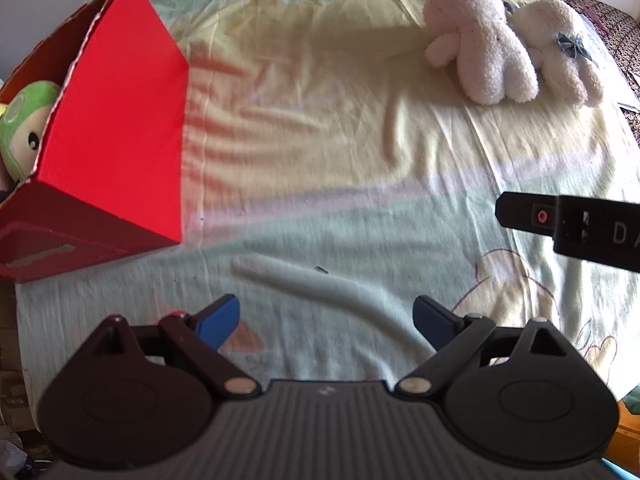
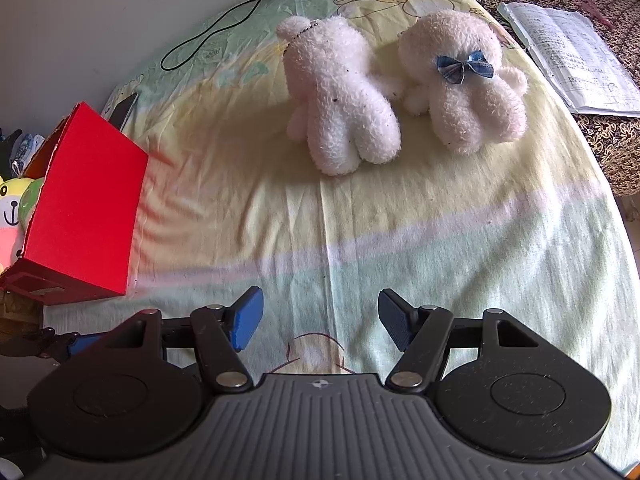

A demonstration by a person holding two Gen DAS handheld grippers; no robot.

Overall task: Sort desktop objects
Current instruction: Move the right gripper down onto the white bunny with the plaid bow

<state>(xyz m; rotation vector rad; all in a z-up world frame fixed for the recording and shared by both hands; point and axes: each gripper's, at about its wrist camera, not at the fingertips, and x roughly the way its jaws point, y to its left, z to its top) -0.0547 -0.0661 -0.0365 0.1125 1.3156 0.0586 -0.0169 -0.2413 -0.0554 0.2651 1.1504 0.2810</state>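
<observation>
**Two Fluffy Toys Wait on the Bed**

While both grippers hang over the sheet, nothing sits between their blue pads. The left gripper [image 1: 326, 320] has its two fingers spread wide apart, with only the pale green sheet [image 1: 320, 200] under them. The right gripper [image 2: 320, 320] is also let go, with its fingers a bit closer together, and it holds nothing.

Two soft white toys lie on the yellow part of the sheet, well ahead of both grippers. One is a plain white plush toy [image 2: 340, 100] with a thin bead chain by its head. Just beside it, on the right, is a second white plush toy [image 2: 464, 84] that wears a little blue bow [image 2: 464, 66]. The two toys touch each other. No gripper touches them.

On the left side stands a red box [image 2: 88, 204] with its top open. A green plush toy [image 1: 22, 128] peeks out of it. In the right wrist view, a pale toy with an anchor mark [image 2: 10, 208] shows beside the green one, behind the red wall.

A black cord [image 2: 224, 24] curls over the far end of the sheet. An open book [image 2: 572, 52] with printed pages lies to the right on a dark patterned cloth [image 2: 608, 148].

In the left wrist view, a black part of the other gripper pokes in from the right edge, above the sheet.
</observation>
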